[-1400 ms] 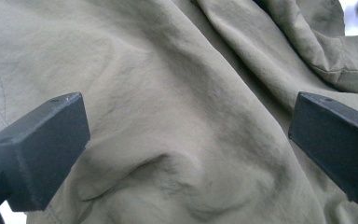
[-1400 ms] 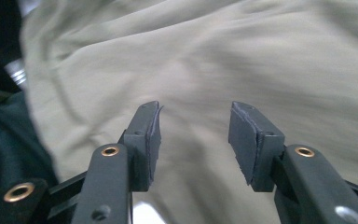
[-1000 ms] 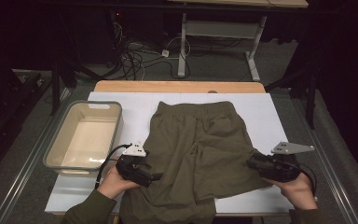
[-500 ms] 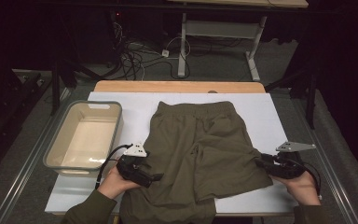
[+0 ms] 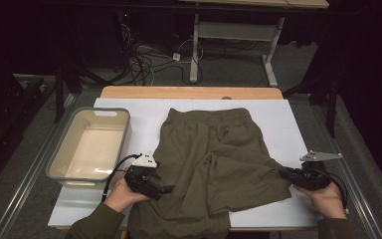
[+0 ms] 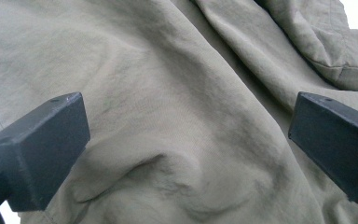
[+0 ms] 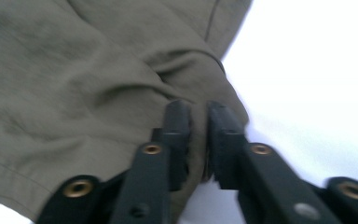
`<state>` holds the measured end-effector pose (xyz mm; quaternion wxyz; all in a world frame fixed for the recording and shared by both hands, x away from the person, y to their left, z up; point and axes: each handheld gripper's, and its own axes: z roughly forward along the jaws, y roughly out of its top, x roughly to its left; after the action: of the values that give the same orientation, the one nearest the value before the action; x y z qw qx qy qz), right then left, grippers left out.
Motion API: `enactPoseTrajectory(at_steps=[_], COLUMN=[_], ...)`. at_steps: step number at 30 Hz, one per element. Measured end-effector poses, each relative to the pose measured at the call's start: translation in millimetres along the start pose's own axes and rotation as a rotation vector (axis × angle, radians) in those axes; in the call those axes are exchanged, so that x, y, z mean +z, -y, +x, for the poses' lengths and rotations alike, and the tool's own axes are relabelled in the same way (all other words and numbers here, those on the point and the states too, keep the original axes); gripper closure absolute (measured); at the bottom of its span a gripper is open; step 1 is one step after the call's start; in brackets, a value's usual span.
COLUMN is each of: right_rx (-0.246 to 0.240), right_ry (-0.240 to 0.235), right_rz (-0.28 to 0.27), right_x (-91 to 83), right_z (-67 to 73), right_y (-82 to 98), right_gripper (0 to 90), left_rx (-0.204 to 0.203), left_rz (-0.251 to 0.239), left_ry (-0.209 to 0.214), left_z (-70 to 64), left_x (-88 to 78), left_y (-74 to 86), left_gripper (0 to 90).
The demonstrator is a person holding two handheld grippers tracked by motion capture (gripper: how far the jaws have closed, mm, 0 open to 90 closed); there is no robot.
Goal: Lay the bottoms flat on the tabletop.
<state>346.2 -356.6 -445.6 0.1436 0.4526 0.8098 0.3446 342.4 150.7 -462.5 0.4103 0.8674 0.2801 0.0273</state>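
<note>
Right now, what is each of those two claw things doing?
Left gripper: open, jaws wide apart over the shorts.
Right gripper: just closed, pinching the shorts' leg corner.

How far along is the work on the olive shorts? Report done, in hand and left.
Done: the olive shorts lie spread flat on the white table cover. In hand: the right gripper has just been closing and now pinches the hem of one leg; the left gripper stands open over the other leg. Left: the left grip, then probably folding; the beige bin holds nothing.
</note>
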Motion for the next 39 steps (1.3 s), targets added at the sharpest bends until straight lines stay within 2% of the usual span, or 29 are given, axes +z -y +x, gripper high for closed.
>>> enactPoseTrajectory(at_steps=[2, 7, 9, 13, 14, 15, 17, 20, 24, 26, 28, 32, 35, 39], right_rx=[-0.016, -0.005, -0.003, -0.014, -0.012, -0.011, -0.002, 0.001, -0.037, -0.052, -0.070, -0.141, -0.208, -0.257], right_ry=[0.006, 0.048, 0.059, 0.069, 0.073, 0.071, 0.072, 0.035, 0.017, -0.011, -0.065, -0.124, -0.163, -0.211], right_rz=[-0.026, -0.072, -0.061, -0.003, 0.007, 0.004, -0.020, -0.056, -0.099, -0.110, -0.097, -0.055, -0.018, 0.038], right_x=[0.2, 9.4, 18.5, 35.0, 35.8, 34.8, 28.9, 16.2, 1.7, -1.4, -1.4, 2.8, 7.0, 13.1], right_z=[0.6, -5.4, -8.8, -11.3, -10.8, -11.1, -10.6, -7.5, 5.2, 12.1, 20.3, 40.9, 54.8, 68.9], right_y=[-5.6, -21.7, -23.8, -20.0, -18.9, -18.6, -19.7, -24.1, -31.9, -34.4, -35.6, -32.5, -25.8, -15.9], right_gripper=[85.2, 86.8, 86.7, 85.3, 81.6, 73.9, 60.9, 53.3, 49.4, 48.0, 46.8, 46.2, 53.8, 64.8], left_rx=[0.000, 0.002, 0.004, 0.002, 0.002, 0.003, 0.005, 0.003, 0.002, 0.004, 0.004, 0.005, 0.009, 0.008], left_rz=[0.002, 0.005, 0.006, 0.007, 0.009, 0.010, 0.010, 0.009, 0.010, 0.010, 0.012, 0.014, 0.015, 0.015], left_ry=[0.000, 0.001, 0.002, 0.003, 0.003, 0.004, 0.004, 0.003, 0.004, 0.005, 0.006, 0.008, 0.009, 0.009], left_z=[0.3, -0.3, -0.6, -0.4, -0.6, -0.9, -1.2, -0.8, -0.6, -1.0, -1.0, -1.2, -1.5, -1.6], left_x=[0.3, 1.2, 1.3, 2.2, 2.3, 2.4, 2.5, 2.3, 2.3, 2.2, 2.3, 2.5, 2.5, 2.4], left_y=[0.0, -0.4, -0.3, -0.3, -0.2, -0.2, -0.2, -0.2, -0.3, -0.2, -0.2, -0.1, -0.1, -0.2], left_gripper=[0.0, 0.0, 0.0, 0.0, 0.0, 0.0, 0.0, 0.0, 0.0, 0.0, 0.0, 0.0, 0.0, 0.0])
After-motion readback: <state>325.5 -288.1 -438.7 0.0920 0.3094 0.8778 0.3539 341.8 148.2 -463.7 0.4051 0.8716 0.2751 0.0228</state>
